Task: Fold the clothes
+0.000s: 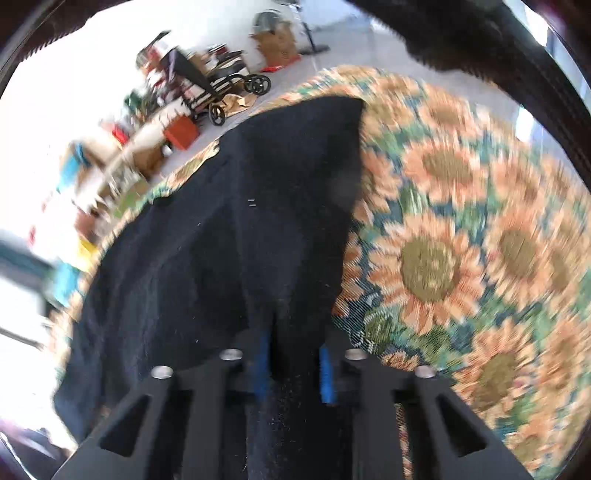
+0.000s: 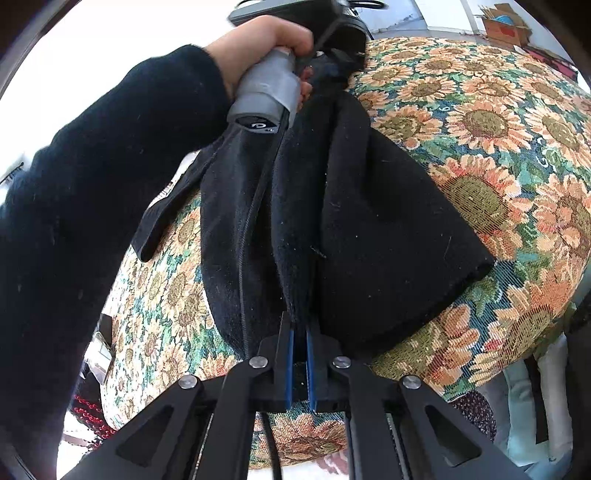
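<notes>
A black garment (image 1: 221, 240) lies on a table covered by a sunflower-print cloth (image 1: 461, 221). In the left wrist view my left gripper (image 1: 295, 354) has its blue pads (image 1: 263, 365) pressed on a bunch of the black fabric. The right wrist view shows the garment (image 2: 369, 240) stretched between both grippers. My right gripper (image 2: 300, 332) is shut on its near edge. At the far end the left gripper (image 2: 343, 55), held by a hand (image 2: 258, 48) in a dark sleeve (image 2: 92, 184), grips a lifted bunch of the fabric. One corner rests on the sunflower cloth (image 2: 498, 147).
Beyond the table's far edge stand a wheeled cart (image 1: 221, 88), a cardboard box (image 1: 275, 44) and a red box (image 1: 181, 131) amid blurred clutter. A black cable (image 2: 258, 192) hangs from the left gripper's grey handle (image 2: 266, 92) over the garment. Another cardboard box (image 2: 506, 27) stands behind.
</notes>
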`<state>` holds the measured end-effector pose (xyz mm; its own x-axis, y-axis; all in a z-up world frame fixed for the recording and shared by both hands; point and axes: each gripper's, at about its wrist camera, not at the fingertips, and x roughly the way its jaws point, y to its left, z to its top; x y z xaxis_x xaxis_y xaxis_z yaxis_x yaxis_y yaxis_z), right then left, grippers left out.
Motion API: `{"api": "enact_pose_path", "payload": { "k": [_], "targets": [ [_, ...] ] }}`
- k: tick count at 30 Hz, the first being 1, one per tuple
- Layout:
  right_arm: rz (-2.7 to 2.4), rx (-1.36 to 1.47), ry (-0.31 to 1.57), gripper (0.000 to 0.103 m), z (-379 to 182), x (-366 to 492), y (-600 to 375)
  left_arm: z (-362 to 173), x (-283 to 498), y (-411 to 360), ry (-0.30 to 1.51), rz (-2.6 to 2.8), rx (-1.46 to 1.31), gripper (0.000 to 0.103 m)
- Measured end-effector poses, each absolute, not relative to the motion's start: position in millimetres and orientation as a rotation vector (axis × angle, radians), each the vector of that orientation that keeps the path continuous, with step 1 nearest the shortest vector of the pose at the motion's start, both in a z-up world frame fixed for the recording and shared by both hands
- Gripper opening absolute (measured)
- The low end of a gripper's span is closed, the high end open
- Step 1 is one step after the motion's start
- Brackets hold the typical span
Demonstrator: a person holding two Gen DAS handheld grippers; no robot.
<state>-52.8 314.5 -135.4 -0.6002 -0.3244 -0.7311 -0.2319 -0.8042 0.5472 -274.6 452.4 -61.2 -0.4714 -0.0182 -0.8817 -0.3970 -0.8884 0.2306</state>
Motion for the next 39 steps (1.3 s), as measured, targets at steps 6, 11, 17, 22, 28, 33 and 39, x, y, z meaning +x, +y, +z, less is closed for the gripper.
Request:
{"api": "enact_pose_path", "payload": {
  "k": [6,11,17,22,28,33,39],
  "targets": [
    [-2.615,1.379,-0.899,0.006,-129,-52,310,-23,-294,359,0.023,2.409,-1.472,0.012],
    [-2.667,1.369,-0.815,0.006,-119,-53,304,-8,-298,252,-0.372,2.407,-1.432,0.010],
    [-2.680,1.349,-0.723,0.006,-105,-57,287,-28,-287,137,-0.751,2.361,-1.433,0.008],
    [-2.649,1.366,-0.616,0.006,-110,-56,256,-61,-282,80,-0.935,2.289,-1.510,0.008],
    [-2.614,1.388,-0.642,0.007,-115,-55,269,-83,-277,42,-1.201,2.126,-1.561,0.015],
    [-2.565,1.434,-0.537,0.019,-121,-55,260,-81,-277,50,-1.104,2.191,-1.597,0.044],
    [-2.518,1.313,-0.537,0.047,-96,-43,278,-70,-263,45,-1.020,2.244,-1.565,0.063]
  ]
}}
